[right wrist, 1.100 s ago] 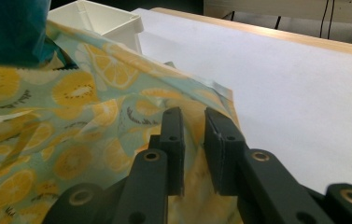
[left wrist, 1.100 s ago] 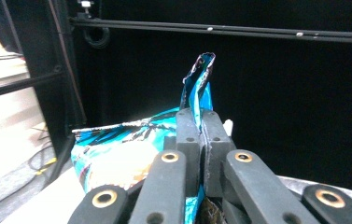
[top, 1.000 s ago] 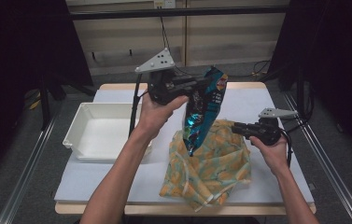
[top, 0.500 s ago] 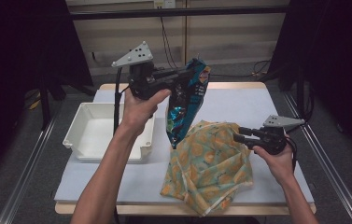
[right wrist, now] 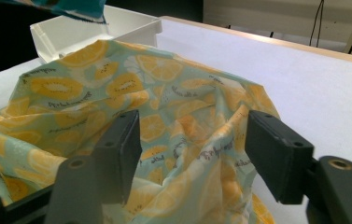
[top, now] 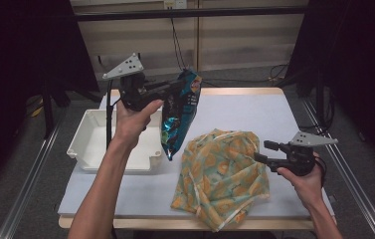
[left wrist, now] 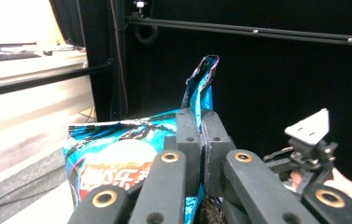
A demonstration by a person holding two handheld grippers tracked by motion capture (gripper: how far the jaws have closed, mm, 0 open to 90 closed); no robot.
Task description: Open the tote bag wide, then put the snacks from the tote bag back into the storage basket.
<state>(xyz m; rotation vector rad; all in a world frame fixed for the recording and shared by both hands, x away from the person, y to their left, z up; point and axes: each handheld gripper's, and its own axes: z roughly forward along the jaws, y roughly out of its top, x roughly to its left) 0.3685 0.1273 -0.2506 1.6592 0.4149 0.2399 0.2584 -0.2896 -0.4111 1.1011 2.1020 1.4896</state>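
1. high view: left gripper (top: 177, 89) clamps the glossy blue snack bag (top: 180, 117) aloft between white tray (top: 93, 144) and cloth bag (top: 222, 174).
2. right gripper view: right gripper (right wrist: 192, 140), jaws just opening, wide apart, crumpled citrus-print fabric between, unpinched.

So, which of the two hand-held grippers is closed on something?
The left hand-held gripper: its jaws pinch the top edge of the blue snack bag, held in the air. The right hand-held gripper stands open over the fruit-print cloth bag.

One snack bag (top: 180, 112), one patterned cloth bag (top: 222, 174), one white tray (top: 93, 144), seemingly empty.
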